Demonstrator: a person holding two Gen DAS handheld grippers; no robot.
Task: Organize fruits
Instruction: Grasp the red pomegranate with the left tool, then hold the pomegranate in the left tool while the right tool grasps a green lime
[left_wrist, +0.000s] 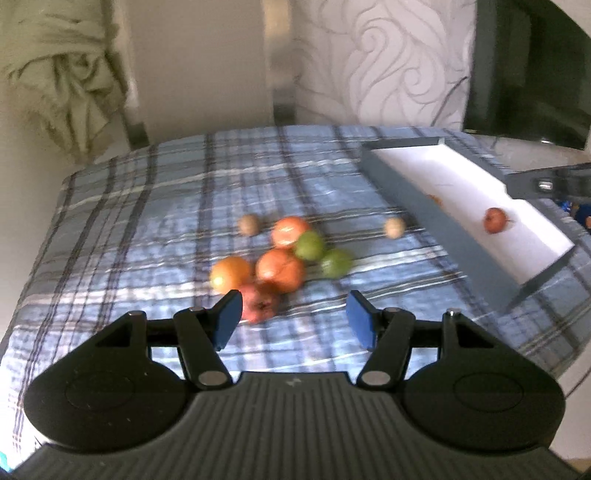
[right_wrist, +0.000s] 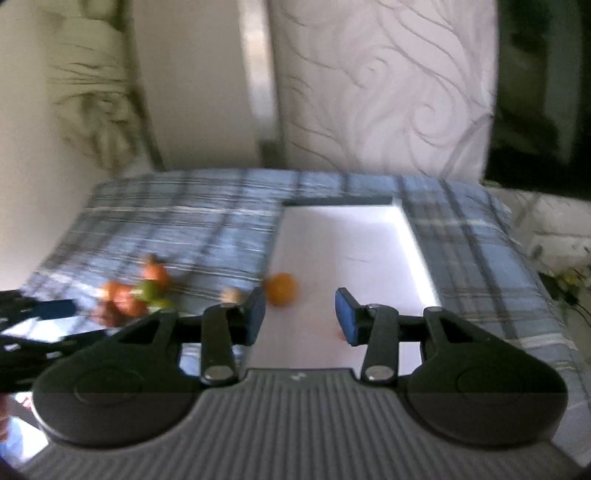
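Note:
A pile of fruit lies on the blue plaid cloth (left_wrist: 147, 221): oranges (left_wrist: 280, 269), two green fruits (left_wrist: 309, 244), a dark red fruit (left_wrist: 258, 304) and two small tan ones (left_wrist: 248, 224). My left gripper (left_wrist: 293, 319) hangs open just in front of the pile, its left pad beside the red fruit, nothing between the pads. The grey tray (left_wrist: 443, 229) with a white floor holds a small red fruit (left_wrist: 495, 219). My right gripper (right_wrist: 301, 317) stands open over the tray (right_wrist: 338, 201), with nothing between its pads. An orange (right_wrist: 281, 288) lies on the tray floor just past its left pad.
The cloth-covered table ends at a pale wall and patterned wallpaper (left_wrist: 388, 74). A dark screen (left_wrist: 535, 66) stands at the back right. In the right wrist view the fruit pile (right_wrist: 129, 295) and the left gripper (right_wrist: 37, 314) are at the left. Both views are blurred.

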